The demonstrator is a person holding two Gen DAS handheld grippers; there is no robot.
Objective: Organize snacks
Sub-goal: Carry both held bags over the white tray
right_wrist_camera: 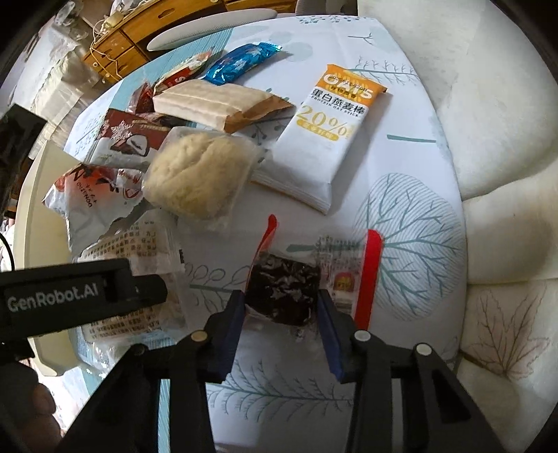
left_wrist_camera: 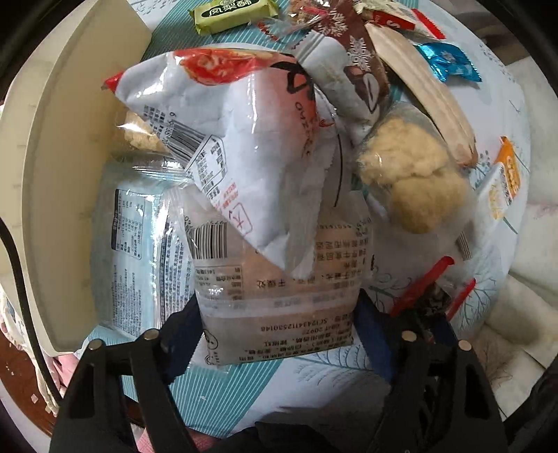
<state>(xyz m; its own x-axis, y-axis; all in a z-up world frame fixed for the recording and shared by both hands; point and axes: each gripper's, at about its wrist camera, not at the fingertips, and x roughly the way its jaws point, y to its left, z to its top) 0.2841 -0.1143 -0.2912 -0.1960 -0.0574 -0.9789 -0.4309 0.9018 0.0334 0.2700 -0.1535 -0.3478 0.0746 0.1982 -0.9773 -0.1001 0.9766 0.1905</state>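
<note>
My left gripper [left_wrist_camera: 279, 313] has its blue pads on both sides of a clear snack packet with printed text [left_wrist_camera: 279, 278], shut on it beside the cream tray [left_wrist_camera: 52, 195]. A white and red packet [left_wrist_camera: 237, 139] leans on top of it. My right gripper [right_wrist_camera: 280, 306] is shut on a dark brown cake in a clear red-edged wrapper [right_wrist_camera: 284, 285] on the tablecloth; the same packet shows in the left wrist view [left_wrist_camera: 429, 296]. The left gripper's body also shows in the right wrist view [right_wrist_camera: 69, 296].
A pale crumbly cake in clear wrap [right_wrist_camera: 198, 174], an orange and white oat bar [right_wrist_camera: 327, 139], a beige wafer packet [right_wrist_camera: 216, 101], a blue candy wrapper [right_wrist_camera: 240, 62], a brown snowflake packet [right_wrist_camera: 129, 139] and a green packet [left_wrist_camera: 233, 14] lie around. A cushioned seat [right_wrist_camera: 505, 174] borders the right.
</note>
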